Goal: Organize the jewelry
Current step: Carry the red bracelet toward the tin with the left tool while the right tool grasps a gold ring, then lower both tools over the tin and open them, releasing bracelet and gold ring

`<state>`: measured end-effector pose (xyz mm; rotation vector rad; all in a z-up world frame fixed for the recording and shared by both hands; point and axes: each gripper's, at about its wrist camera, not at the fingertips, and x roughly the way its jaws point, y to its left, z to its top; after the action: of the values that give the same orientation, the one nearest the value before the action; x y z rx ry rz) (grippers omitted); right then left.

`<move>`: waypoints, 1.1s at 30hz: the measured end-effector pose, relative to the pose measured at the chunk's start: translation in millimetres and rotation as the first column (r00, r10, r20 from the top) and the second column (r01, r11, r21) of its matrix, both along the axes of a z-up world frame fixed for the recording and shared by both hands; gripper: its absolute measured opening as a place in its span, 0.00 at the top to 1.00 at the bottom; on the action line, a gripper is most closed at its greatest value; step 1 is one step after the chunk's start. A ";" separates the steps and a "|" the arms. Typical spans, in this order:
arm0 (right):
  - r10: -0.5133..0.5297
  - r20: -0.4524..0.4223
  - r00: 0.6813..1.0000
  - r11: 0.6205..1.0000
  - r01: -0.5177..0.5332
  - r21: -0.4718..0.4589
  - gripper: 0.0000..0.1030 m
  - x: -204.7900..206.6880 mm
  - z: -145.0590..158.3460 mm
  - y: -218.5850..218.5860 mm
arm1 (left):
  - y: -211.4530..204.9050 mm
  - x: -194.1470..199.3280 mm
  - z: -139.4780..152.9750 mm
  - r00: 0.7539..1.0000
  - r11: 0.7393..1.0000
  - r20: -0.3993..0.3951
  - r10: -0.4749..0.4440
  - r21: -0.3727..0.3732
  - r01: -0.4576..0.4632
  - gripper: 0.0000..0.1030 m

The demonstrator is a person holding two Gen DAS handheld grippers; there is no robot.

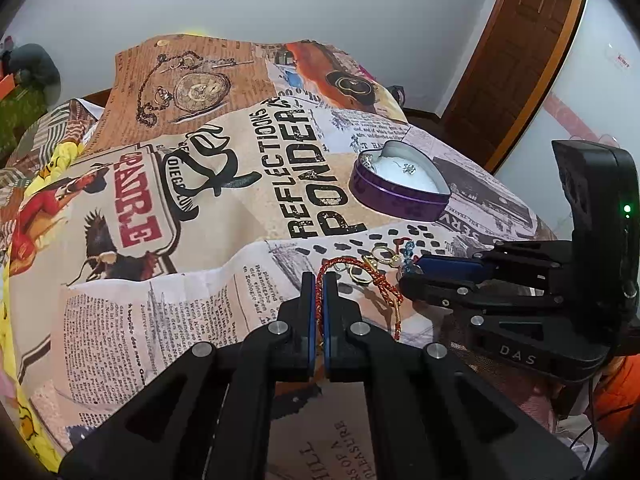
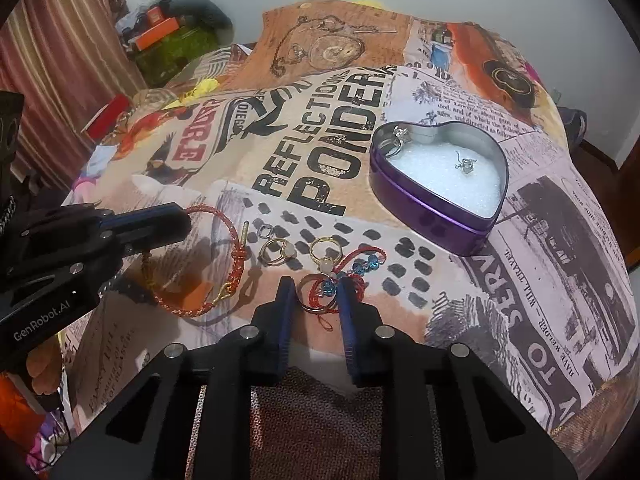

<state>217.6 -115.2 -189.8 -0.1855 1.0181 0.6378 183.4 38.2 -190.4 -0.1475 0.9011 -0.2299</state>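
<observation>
I'm working both grippers at once over the newspaper-print cloth (image 2: 304,168). My left gripper (image 1: 319,280) is pinched all the way down on the red-and-gold braided cord bracelet (image 2: 208,264); in the left wrist view the cord runs up between the blue pads at lower centre, and in the right wrist view the same jaws bite the bracelet's far arc at middle left while the rest of the loop lies slack on the cloth. My right gripper (image 2: 316,292) sits lower centre of its own view, jaws narrowed to a modest gap around a little tangle: a thin red string bracelet with blue crystal beads (image 2: 352,270) and a plain ring (image 2: 310,300) caught in it. The tangle is between the pads, but I can't say for certain they press on it yet. Two gold rings with pale stones (image 2: 280,254) lie just beyond my fingertips, between the two bracelets. Here's what counts: the purple heart-shaped tin with white foam lining (image 2: 404,196) stands up and to the right of my right jaws, a couple of silver pieces already inside, its point aimed toward the lower right. My right hand is clearly the nearer one, so I judge the beaded string goes first, lifted forward and right over the near rim.
</observation>
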 end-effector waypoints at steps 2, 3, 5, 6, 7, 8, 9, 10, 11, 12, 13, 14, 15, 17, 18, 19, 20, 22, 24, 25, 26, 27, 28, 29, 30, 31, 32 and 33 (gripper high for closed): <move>-0.002 0.015 1.000 1.000 0.002 0.004 0.81 -1.8 3.2 -0.8 | -1.3 -0.6 3.1 1.000 1.000 0.006 0.001 0.003 -0.001 0.99; -0.004 0.018 1.000 1.000 0.004 0.006 0.81 -2.4 4.6 -1.6 | -1.6 -0.8 5.1 1.000 1.000 0.010 0.001 0.003 -0.001 0.99; -0.009 0.024 1.000 1.000 0.009 0.019 0.81 -3.5 8.7 -4.3 | -2.9 -1.1 9.5 1.000 1.000 0.018 0.002 0.005 -0.002 0.99; -0.013 0.027 1.000 1.000 0.012 0.025 0.81 -4.1 10.9 -6.0 | -3.7 -1.0 11.9 1.000 1.000 0.024 0.001 0.007 -0.001 0.99; -0.016 0.030 0.999 0.999 0.015 0.029 0.81 -4.3 12.7 -7.4 | -4.8 -0.7 15.1 1.000 1.000 0.030 0.000 0.009 0.000 0.99; -0.022 0.034 0.999 0.999 0.020 0.040 0.81 -4.7 16.5 -10.3 | -5.7 -0.1 17.6 0.999 1.000 0.034 0.000 0.013 -0.001 0.99; -0.026 0.035 0.999 0.999 0.024 0.048 0.81 -4.5 18.9 -11.6 | -6.9 0.3 20.6 0.999 1.000 0.041 0.001 0.017 -0.001 0.99; -0.033 0.039 0.999 0.998 0.031 0.057 0.81 -4.5 21.9 -13.8 | -7.8 0.8 23.1 0.999 1.000 0.045 -0.001 0.018 0.000 0.99; -0.041 0.046 0.998 0.997 0.038 0.066 0.81 -4.7 25.8 -16.6 | -8.8 1.4 26.0 0.999 1.000 0.051 -0.001 0.020 0.000 0.99; -0.046 0.050 0.998 0.997 0.042 0.070 0.81 -4.6 28.1 -17.9 | -9.7 1.9 28.7 0.998 1.000 0.057 -0.001 0.022 0.000 0.99; -0.053 0.057 0.997 0.996 0.049 0.078 0.81 -4.5 31.6 -20.5 | -10.2 2.4 31.0 0.998 1.000 0.062 -0.001 0.022 0.000 0.99; -0.060 0.064 0.996 0.995 0.055 0.086 0.81 -4.3 35.1 -23.3 | -11.5 3.0 33.6 0.998 1.000 0.067 -0.002 0.023 0.000 0.99; -0.068 0.071 0.995 0.994 0.061 0.093 0.81 -4.0 38.6 -25.9 | -12.5 3.4 35.6 0.997 1.000 0.071 -0.002 0.024 0.000 0.99; -0.086 0.095 0.992 0.992 0.076 0.101 0.81 -3.7 46.4 -31.4 | -15.1 4.6 39.2 0.997 1.000 0.079 -0.002 0.025 0.000 0.99; -0.092 0.104 0.990 0.991 0.081 0.103 0.81 -3.5 49.3 -33.3 | -16.7 5.1 40.8 0.997 1.000 0.083 -0.004 0.025 0.002 0.99; -0.097 0.114 0.989 0.991 0.085 0.106 0.81 -2.9 52.2 -35.5 | -18.2 6.0 42.0 0.996 1.000 0.085 -0.005 0.025 0.003 0.99; -0.104 0.125 0.987 0.990 0.091 0.109 0.81 -2.1 55.4 -37.9 | -20.1 7.2 43.5 0.996 1.000 0.088 -0.007 0.025 0.005 0.99; -0.114 0.139 0.984 0.988 0.099 0.115 0.81 -1.0 59.8 -42.5 | -24.0 10.0 46.1 0.996 1.000 0.094 -0.012 0.028 0.009 0.99; -0.124 0.151 0.981 0.987 0.105 0.123 0.81 0.2 64.3 -45.5 | -28.1 13.7 48.7 0.995 0.999 0.099 -0.020 0.031 0.017 0.99; -0.127 0.155 0.980 0.986 0.107 0.127 0.81 0.7 65.7 -47.4 | -29.5 15.1 49.7 0.994 0.999 0.103 -0.023 0.033 0.020 0.99; -0.132 0.161 0.978 0.985 0.111 0.129 0.81 1.5 67.7 -48.8 | -31.7 17.5 51.2 0.994 0.999 0.107 -0.027 0.035 0.023 0.99; -0.135 0.168 0.977 0.985 0.114 0.132 0.81 2.0 69.7 -50.9 | -33.9 19.9 52.6 0.993 0.999 0.111 -0.030 0.037 0.026 0.99; -0.141 0.175 0.974 0.984 0.118 0.136 0.81 3.1 71.8 -52.5 | -35.4 21.8 53.8 0.993 0.999 0.115 -0.033 0.038 0.029 0.99; -0.146 0.182 0.973 0.983 0.121 0.138 0.81 3.6 73.3 -54.5 | -37.2 24.3 55.0 0.992 0.999 0.119 -0.036 0.039 0.032 0.99; -0.148 0.187 0.971 0.982 0.123 0.140 0.81 4.1 73.8 -56.3 | -38.9 27.2 56.0 0.992 0.999 0.123 -0.039 0.040 0.035 0.99; -0.152 0.190 0.970 0.982 0.126 0.144 0.81 5.6 74.6 -57.5 | -40.0 29.3 56.7 0.991 0.998 0.126 -0.042 0.041 0.037 0.99; -0.157 0.193 0.969 0.981 0.129 0.147 0.81 6.7 75.2 -58.8 | -41.7 31.9 57.2 0.991 0.998 0.129 -0.044 0.042 0.039 0.99; -0.160 0.195 0.968 0.980 0.132 0.149 0.81 7.8 75.8 -60.4 | -43.3 34.8 57.5 0.990 0.998 0.130 -0.049 0.042 0.043 0.99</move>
<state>225.5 -175.6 -114.0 -0.0553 0.7777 0.5388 218.2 -5.1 -132.9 -0.0742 0.7781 -0.2617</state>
